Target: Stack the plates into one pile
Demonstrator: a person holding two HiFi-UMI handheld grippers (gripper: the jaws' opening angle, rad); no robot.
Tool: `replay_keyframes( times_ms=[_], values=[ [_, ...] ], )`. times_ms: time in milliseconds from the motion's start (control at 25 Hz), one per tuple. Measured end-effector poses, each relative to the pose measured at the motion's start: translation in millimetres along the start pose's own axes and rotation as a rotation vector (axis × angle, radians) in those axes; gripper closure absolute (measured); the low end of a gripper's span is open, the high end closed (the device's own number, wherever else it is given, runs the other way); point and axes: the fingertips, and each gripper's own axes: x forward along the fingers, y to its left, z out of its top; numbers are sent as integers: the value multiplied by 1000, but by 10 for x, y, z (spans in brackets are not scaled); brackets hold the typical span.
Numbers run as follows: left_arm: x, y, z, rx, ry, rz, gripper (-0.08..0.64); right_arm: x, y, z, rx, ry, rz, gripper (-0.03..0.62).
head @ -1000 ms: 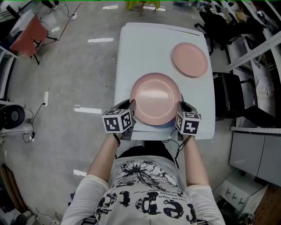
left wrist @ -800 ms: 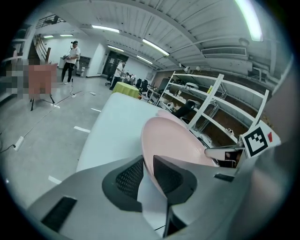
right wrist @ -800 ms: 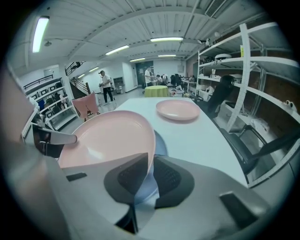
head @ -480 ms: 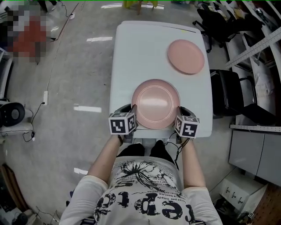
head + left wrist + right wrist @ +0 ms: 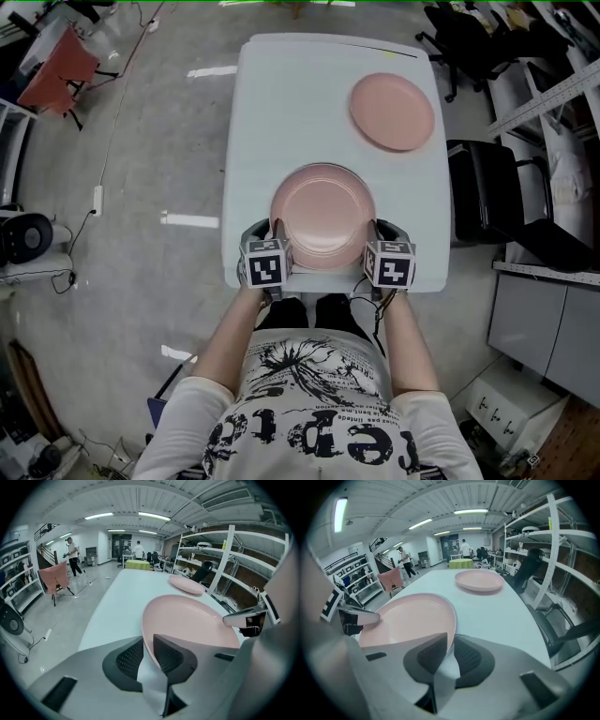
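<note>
Grey workshop floor all round in the head view, white counter point(image 5: 281, 122) up the middle of the frame. Near plate point(image 5: 323, 217), pink, at the counter's bottom edge, touching it or just above, hard to call. Far plate point(image 5: 392, 111), also pink, well apart at upper right. Left tongs point(image 5: 275, 236) on the near plate's left rim, right tongs point(image 5: 376, 236) on its right rim, marker cubes just below them. Black chair point(image 5: 497, 197) off the counter's right side.

Over to the left gripper view: left tongs clamped on the pink rim, thin edge caught between both pads. Far plate small at upper centre, metal shelving point(image 5: 234, 559) at right, people standing far back at upper left.

Now the right gripper view: right tongs gripping the opposite rim, edge running down between the pads, jaws just eased a touch wider. Far plate ahead at upper centre, more shelving down the right side.
</note>
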Motion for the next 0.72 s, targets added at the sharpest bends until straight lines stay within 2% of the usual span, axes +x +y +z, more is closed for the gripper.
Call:
replay_keyframes(
  times_ms=[200, 240, 320, 400, 440, 480, 600, 640, 680, 720],
  values=[
    [66, 11, -37, -5, -12, 20, 491, 14, -5, -44, -39, 2, -24, 528],
    [73, 30, -45, -14, -10, 23, 487, 16, 8, -51, -46, 1, -27, 506],
    [65, 52, -58, -6, -10, 16, 429, -12, 34, -32, -47, -17, -32, 462],
    [17, 42, -37, 48, -35, -5, 384, -95, 38, 29, -36, -56, -44, 453],
    [-18, 43, -7, 69, -61, -12, 371, -148, 31, 67, -28, -76, -55, 462],
    [-59, 50, 30, 76, -88, -18, 371, -204, 22, 107, -18, -96, -67, 498],
    [-216, 92, 150, 67, -139, -29, 375, -371, 30, 250, 12, -163, -103, 584],
    [-290, 115, 201, 67, -146, -25, 432, -433, 47, 309, 21, -192, -111, 584],
    [-368, 138, 264, 64, -154, -20, 519, -499, 67, 375, 30, -225, -117, 584],
    [-443, 149, 333, 57, -164, -22, 554, -568, 86, 442, 38, -258, -120, 584]
  ],
)
